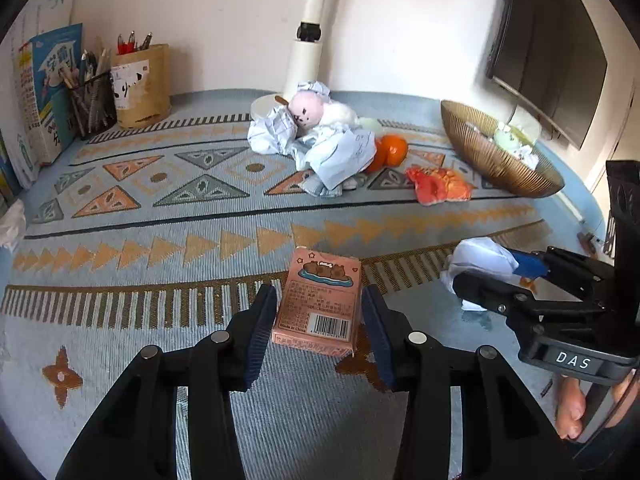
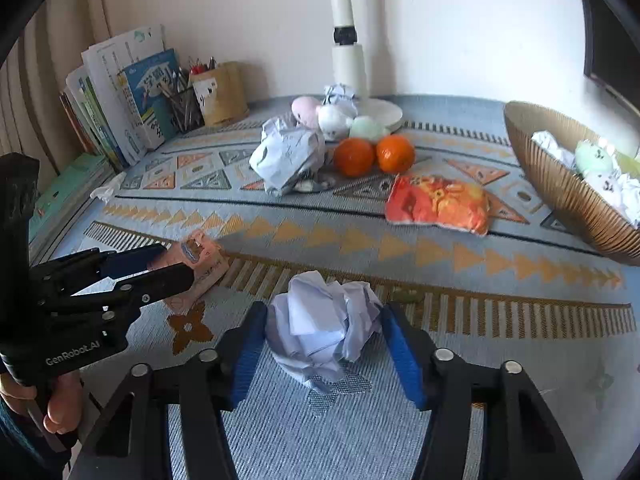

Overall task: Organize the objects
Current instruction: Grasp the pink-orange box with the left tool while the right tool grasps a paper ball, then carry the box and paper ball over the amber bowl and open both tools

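Barely begun: the woven bowl (image 2: pixel 560 188) holds some paper and plush; oranges (image 2: pixel 374 155) and snack bag (image 2: pixel 438 204) lie loose. Left gripper (image 1: pixel 319 304) straddles the pink card box (image 1: pixel 318 300) unclosed; right gripper (image 2: pixel 324 330) brackets a crumpled paper ball (image 2: pixel 322 324), also unclosed

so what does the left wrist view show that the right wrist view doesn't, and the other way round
Only the left wrist view shows the barcode face of the pink box between the left gripper pads, plus the monitor at the wall.

Only the right wrist view shows both oranges clear of the paper, and the row of books in full.

Both show the crumpled paper ball between the right gripper pads, the snack bag, the wicker basket and the lamp post.
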Tool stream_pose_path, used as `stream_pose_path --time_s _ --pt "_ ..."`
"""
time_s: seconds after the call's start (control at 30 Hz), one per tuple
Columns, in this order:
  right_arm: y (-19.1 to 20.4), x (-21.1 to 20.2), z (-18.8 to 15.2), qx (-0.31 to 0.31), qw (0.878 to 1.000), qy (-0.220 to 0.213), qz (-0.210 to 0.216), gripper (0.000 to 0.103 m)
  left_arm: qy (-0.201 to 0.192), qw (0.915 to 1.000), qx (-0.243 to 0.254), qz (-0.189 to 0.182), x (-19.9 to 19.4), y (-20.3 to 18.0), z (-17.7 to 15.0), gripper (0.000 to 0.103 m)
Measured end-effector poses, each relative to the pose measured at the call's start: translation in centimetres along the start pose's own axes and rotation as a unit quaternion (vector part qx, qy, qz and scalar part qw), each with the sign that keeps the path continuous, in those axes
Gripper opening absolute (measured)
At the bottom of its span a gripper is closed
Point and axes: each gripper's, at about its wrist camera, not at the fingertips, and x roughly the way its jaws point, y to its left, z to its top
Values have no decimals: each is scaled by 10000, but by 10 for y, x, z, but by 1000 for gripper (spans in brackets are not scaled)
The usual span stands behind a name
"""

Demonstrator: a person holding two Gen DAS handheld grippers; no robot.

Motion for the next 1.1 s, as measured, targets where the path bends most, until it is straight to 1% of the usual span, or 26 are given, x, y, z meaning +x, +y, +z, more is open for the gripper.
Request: stream_pose_path --time_s 0.1,0.2,0.33,0.37,0.47,0.5,0.57,0.63,0.67,0.77,0.83,0.87,0.9,0.97,1.0,1.07,1.1 --pt "5 -4 -1 -140 9998 -140 -38 46 -41 10000 -69 -60 -2 2 -1 41" --pt "11 -3 -2 -276 9995 -126 -91 46 -99 9999 24 -17 -5 -3 -3 41" --pt "13 -6 -2 -349 9991 -221 -56 46 -119 9999 73 -7 -6 -3 -4 41" --pt "13 -7 -2 -334 9991 -248 -55 46 -127 9999 68 -17 -6 -3 -4 40" --pt "10 -12 -3 -242 9989 -389 -72 46 -241 9997 59 -86 -11 -3 -2 28" --pt "8 -15 -2 -188 9988 -449 -69 46 -266 9995 23 -169 -12 -3 -1 25" --pt "-3 -21 0 37 9984 -551 115 46 -261 9989 -26 -390 -16 -10 6 23" --pt "-21 -29 2 337 9965 -625 433 46 -444 9977 238 -464 -25 -29 21 17" --pt "-34 -35 4 479 9954 -686 466 46 -490 9970 333 -500 -28 -36 26 15" --pt "-74 -57 8 852 9920 -846 393 46 -609 9946 540 -646 -33 -54 46 14" --pt "-96 -74 5 1017 9892 -1030 234 46 -614 9937 609 -719 -36 -55 51 15" --pt "-103 -79 2 1073 9883 -1055 244 47 -578 9940 574 -733 -37 -50 50 17" --pt "-109 -82 0 1122 9875 -1062 298 47 -537 9950 454 -716 -37 -43 47 34" --pt "-113 -83 -7 1204 9865 -1030 402 47 -398 9976 143 -542 -34 -23 35 56" --pt "-112 -79 -10 1207 9870 -967 428 47 -342 9984 54 -439 -31 -16 27 56" --pt "-104 -65 -13 1177 9890 -792 408 47 84 9996 2 -253 -16 -9 12 56" --pt "-99 -58 -15 1145 9901 -709 405 47 337 9993 87 -106 -4 -12 5 56"
